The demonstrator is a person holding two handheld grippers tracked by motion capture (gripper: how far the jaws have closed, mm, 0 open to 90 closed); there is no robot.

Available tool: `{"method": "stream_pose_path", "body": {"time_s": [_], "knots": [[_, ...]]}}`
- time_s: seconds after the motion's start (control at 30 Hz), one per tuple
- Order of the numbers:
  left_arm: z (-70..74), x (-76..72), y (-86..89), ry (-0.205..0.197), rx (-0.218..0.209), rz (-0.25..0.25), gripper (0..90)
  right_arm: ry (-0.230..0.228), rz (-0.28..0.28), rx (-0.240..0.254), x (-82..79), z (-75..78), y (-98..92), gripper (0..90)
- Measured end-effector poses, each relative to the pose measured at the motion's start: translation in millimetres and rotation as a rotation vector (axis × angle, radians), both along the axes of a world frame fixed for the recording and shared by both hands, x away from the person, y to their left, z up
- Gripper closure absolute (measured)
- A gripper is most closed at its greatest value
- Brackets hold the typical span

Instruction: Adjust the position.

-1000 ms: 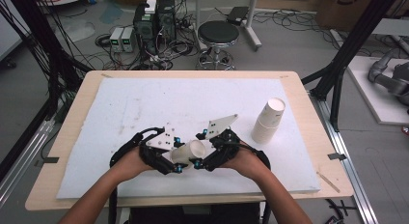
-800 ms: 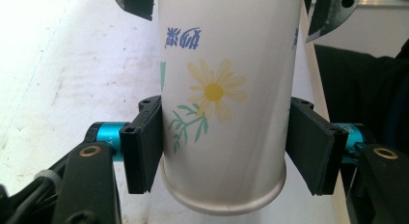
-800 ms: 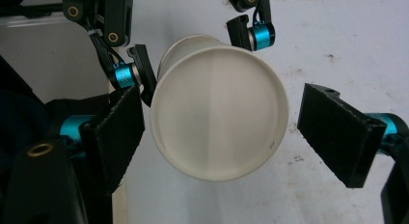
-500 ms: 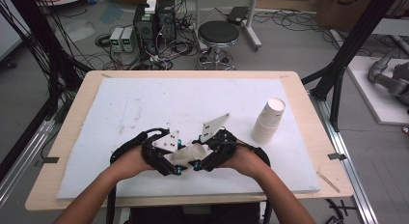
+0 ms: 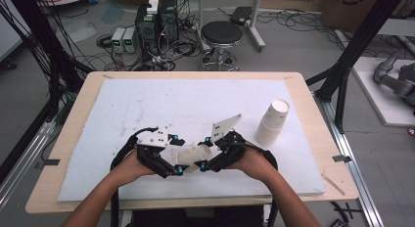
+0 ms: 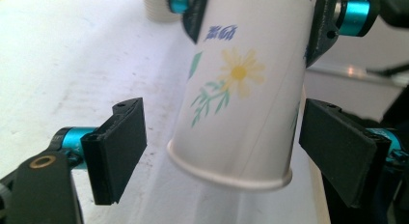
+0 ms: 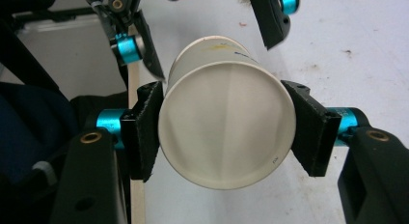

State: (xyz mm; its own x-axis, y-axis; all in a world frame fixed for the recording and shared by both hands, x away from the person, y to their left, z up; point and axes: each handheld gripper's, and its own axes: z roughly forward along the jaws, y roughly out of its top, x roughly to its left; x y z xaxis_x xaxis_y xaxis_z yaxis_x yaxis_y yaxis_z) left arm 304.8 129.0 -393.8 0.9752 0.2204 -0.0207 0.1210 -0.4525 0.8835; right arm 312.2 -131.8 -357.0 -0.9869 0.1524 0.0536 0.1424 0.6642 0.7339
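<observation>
The right gripper [image 7: 225, 132] pinches a paper cup [image 7: 226, 127] between its two black pads, one pressed on each side near the rim, and holds it lying on its side above the near edge of the white board [image 5: 147, 104]. The left gripper [image 6: 236, 151] is spread wide around the same cup [image 6: 246, 98], its left pad clear of the wall and its right pad just beside it. A stack of cups [image 5: 273, 122] stands well apart to the right.
</observation>
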Motion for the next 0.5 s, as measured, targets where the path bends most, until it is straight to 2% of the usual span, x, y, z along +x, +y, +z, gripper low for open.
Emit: {"method": "stream_pose_path", "body": {"time_s": [0.03,0.17,0.3,0.4,0.5], "knots": [[-0.6,-0.2,1.2,-0.003,-0.005,0.005,17.0,0.0,-0.006,0.013,-0.6,-0.8,-2.7,36.4],[-5.4,-3.4,7.2,-0.002,-0.1,0.027,17.1,-0.001,-0.027,0.072,-2.5,-5.6,-13.4,36.3],[-10.5,-5.2,11.0,-0.007,-0.154,0.03,17.1,0.002,-0.045,0.127,-5.4,-10.5,-23.0,36.3],[-13.3,-6.1,11.9,-0.007,-0.188,0.036,17.1,0.001,-0.058,0.161,-8.0,-13.8,-29.6,36.3],[-15.4,-7.2,10.4,-0.006,-0.204,0.032,17.1,-0.003,-0.07,0.194,-9.9,-16.4,-34.6,36.3]]}}
